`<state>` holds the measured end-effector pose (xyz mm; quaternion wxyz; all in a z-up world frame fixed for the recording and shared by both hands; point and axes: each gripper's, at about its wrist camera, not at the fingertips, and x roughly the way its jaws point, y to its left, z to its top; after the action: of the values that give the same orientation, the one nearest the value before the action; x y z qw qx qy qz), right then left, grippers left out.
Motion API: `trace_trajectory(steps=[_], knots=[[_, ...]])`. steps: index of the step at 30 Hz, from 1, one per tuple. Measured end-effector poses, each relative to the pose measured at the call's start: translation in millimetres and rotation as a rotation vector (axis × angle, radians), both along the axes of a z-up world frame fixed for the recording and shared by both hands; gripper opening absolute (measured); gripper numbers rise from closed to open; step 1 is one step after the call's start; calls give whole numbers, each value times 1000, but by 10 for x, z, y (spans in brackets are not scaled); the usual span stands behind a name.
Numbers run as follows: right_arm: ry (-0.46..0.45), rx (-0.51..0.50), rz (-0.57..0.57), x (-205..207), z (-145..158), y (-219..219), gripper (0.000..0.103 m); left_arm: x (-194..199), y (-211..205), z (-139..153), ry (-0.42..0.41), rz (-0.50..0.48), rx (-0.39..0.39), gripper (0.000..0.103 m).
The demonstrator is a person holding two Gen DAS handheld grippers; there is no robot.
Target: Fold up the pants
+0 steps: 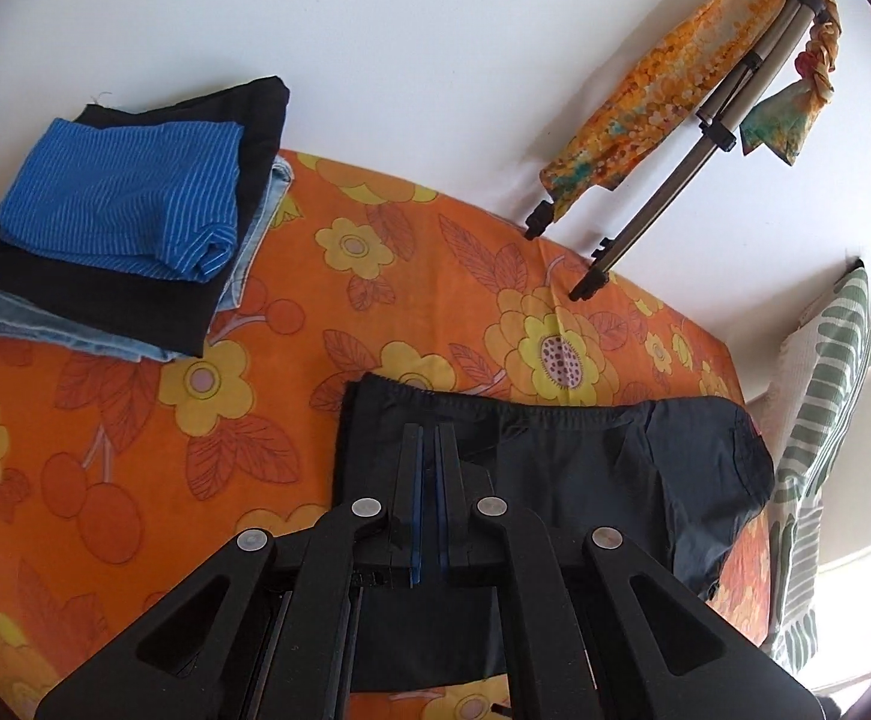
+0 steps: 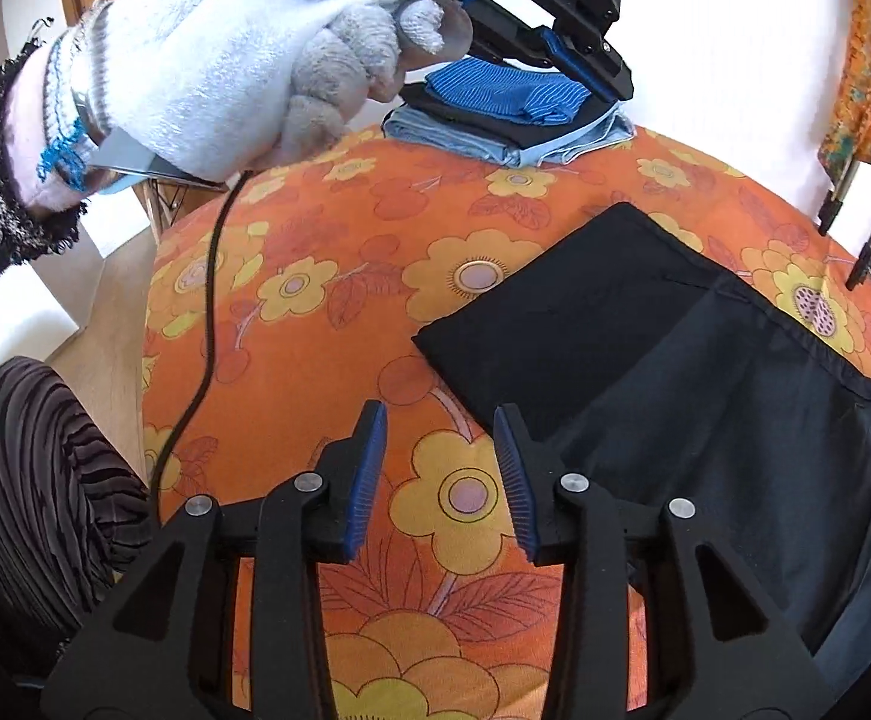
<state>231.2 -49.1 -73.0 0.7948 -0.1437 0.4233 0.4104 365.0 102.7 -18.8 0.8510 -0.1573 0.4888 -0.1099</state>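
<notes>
Dark navy pants (image 1: 585, 468) lie partly folded on the orange flowered bedsheet (image 1: 135, 420); they also show in the right wrist view (image 2: 705, 396), at the right. My left gripper (image 1: 429, 438) is shut, empty, held above the pants' waistband end. In the right wrist view it is up high (image 2: 609, 87) in a white-gloved hand (image 2: 243, 42). My right gripper (image 2: 441, 420) is open and empty, over bare sheet (image 2: 315, 360) just left of the pants' folded edge.
A stack of folded clothes (image 1: 129, 222), blue striped on top, sits at the bed's far left; it also shows in the right wrist view (image 2: 507, 114). A tripod draped with orange cloth (image 1: 675, 120) stands at the wall. A green-striped pillow (image 1: 819, 420) lies at the right. A black cable (image 2: 207, 330) hangs.
</notes>
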Motion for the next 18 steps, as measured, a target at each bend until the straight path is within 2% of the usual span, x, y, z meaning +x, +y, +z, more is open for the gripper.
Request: trace_trajectory(steps=[3, 7, 8, 15, 16, 18], knots=[[12, -71, 48, 76, -162, 221, 38, -143, 128, -156, 24, -26, 90, 2], [32, -137, 82, 207, -305, 437, 39, -282, 304, -311, 59, -36, 142, 3], [31, -151, 89, 234, -330, 485, 39, -306, 330, -347, 66, -41, 153, 6], [-19, -233, 139, 273, -396, 746, 38, -427, 441, -506, 105, -87, 121, 9], [-29, -247, 139, 277, -395, 759, 32, -430, 457, -511, 108, -85, 105, 9], [-54, -279, 144, 282, -394, 783, 25, -429, 493, -524, 114, -78, 67, 9]])
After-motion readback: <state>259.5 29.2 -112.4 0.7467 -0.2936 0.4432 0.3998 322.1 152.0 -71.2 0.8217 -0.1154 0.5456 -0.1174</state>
